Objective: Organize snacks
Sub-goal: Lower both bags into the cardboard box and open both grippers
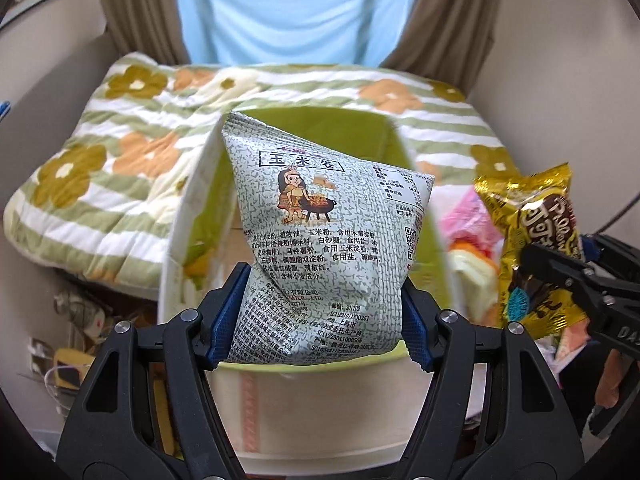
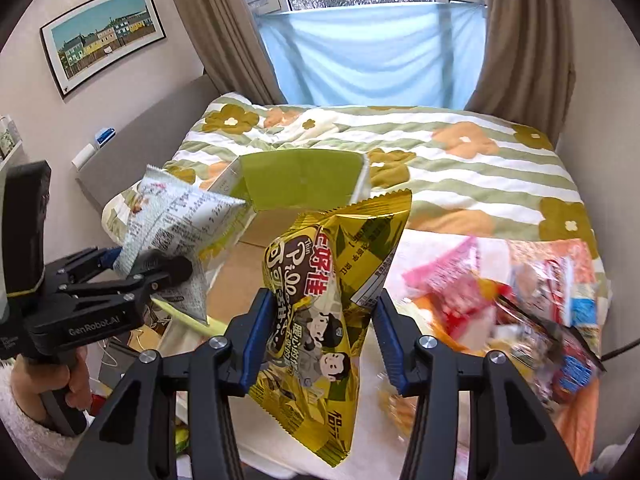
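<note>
Snacks: our left gripper [image 1: 324, 312] clamps the grey bag [image 1: 324, 240] over the box [image 1: 176, 240]; our right gripper [image 2: 318, 340] clamps the gold bag [image 2: 332, 288].

At twelve o'clock lies a soft quilted cloth blanket [image 2: 460, 160]. The gold snack bag [image 2: 320, 304] is glossy foil; the grey-white snack bag [image 1: 320, 248] looks matt, crinkled plastic.
</note>
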